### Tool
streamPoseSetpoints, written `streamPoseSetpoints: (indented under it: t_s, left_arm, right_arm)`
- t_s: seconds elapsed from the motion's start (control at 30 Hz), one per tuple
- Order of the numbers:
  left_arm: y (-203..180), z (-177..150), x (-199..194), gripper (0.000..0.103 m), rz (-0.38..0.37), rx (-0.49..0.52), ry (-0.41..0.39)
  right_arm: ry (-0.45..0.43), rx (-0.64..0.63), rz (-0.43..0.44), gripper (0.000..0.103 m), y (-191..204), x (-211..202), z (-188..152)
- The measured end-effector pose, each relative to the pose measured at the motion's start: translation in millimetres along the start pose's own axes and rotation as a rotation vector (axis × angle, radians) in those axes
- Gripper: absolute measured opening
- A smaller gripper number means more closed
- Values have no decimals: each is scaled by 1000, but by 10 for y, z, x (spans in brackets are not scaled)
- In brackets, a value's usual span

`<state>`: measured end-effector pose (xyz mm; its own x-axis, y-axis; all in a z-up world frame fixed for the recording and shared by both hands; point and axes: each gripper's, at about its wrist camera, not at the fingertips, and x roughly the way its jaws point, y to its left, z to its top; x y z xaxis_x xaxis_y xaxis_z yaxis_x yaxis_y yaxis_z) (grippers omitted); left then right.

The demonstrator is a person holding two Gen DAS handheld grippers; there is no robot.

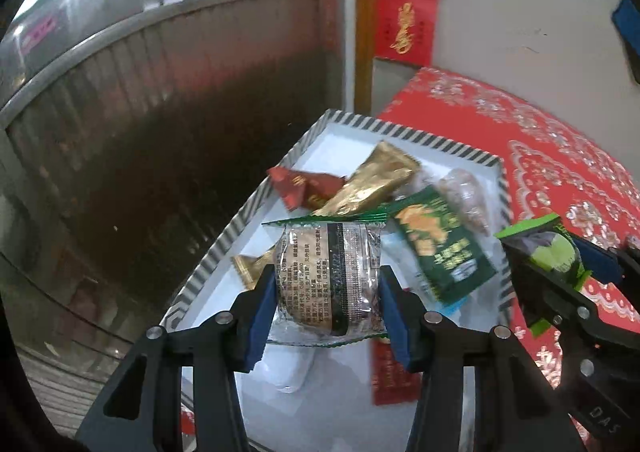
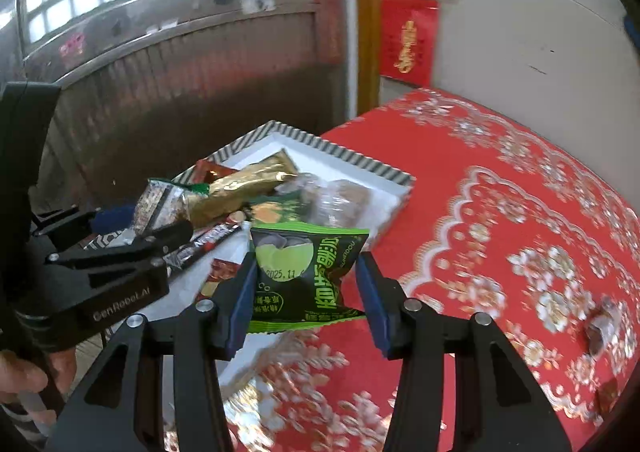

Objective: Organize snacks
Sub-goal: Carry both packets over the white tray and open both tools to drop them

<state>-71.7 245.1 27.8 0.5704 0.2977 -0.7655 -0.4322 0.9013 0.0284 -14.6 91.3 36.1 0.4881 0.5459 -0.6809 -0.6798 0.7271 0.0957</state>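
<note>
Above the striped-rimmed white tray [image 1: 256, 208], the left gripper [image 1: 327, 292] has its jaws pinching a crinkly clear-wrapped round cake [image 1: 328, 276]. Glossy foil packets [image 1: 372, 180] lie inside. Right of the tray, the right gripper [image 2: 306, 284] pinches a green puffy packet [image 2: 308, 276] over the red embroidered tablecloth [image 2: 500, 212].

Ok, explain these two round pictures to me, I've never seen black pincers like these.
These are two hand-held grippers with a wide-angle camera on each, looking along its fingers. One picture is from the left gripper, which clamps a clear-wrapped round brown cake with green edges. The other is from the right gripper, which clamps a green snack packet. Below lies a white tray with a striped rim on a red flowered tablecloth. It holds a gold foil packet, a dark red packet and other snacks.
</note>
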Motion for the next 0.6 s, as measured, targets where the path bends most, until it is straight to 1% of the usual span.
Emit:
streamPoseSetpoints:
  t_s: [0.2, 0.6]
  left_arm:
    - [182, -46, 94, 50, 11, -21, 16]
    - [312, -56, 236, 50, 30, -45, 37]
  right_arm:
    - [28, -5, 39, 48, 129, 249, 48]
    - [63, -17, 54, 48, 236, 470, 45]
